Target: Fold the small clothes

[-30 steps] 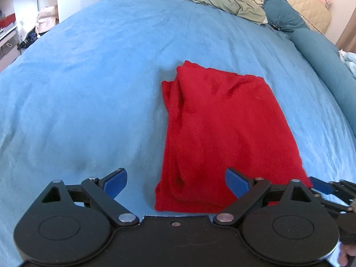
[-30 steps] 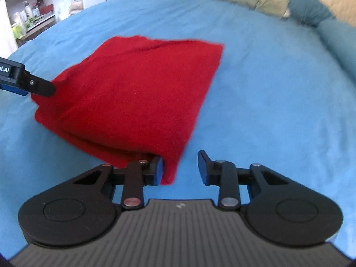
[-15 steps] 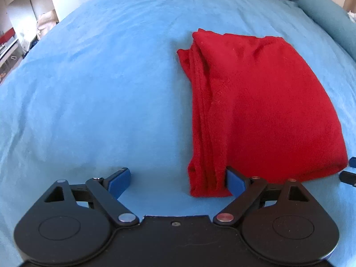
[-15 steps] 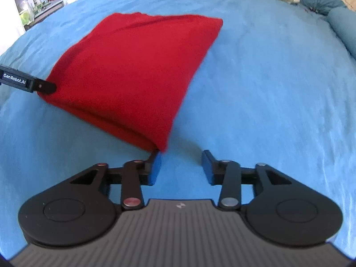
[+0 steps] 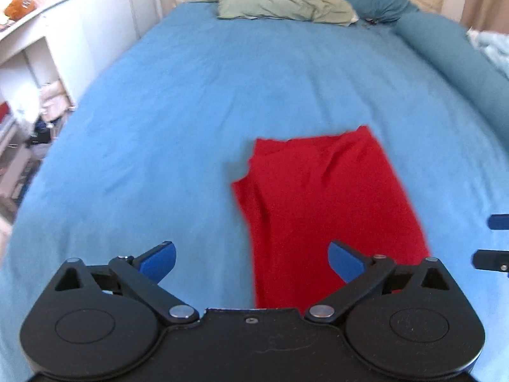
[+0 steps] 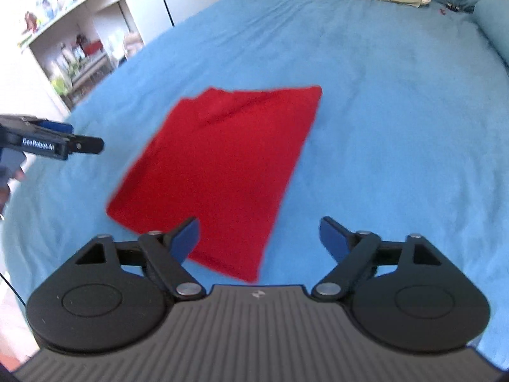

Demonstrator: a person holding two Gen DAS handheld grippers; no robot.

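Blue bedding covers a wide bed, with pillows at its far end. On it lies a folded red garment, flat. Both claws hang above its near edge, touching nothing: left claw and right claw are opening wide, nothing between them.

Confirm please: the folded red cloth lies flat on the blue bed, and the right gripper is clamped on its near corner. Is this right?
Not quite. The right gripper is not clamped: its jaws are opening wide and hold nothing, as the right wrist view shows. The folded red cloth does lie flat on the blue bed.
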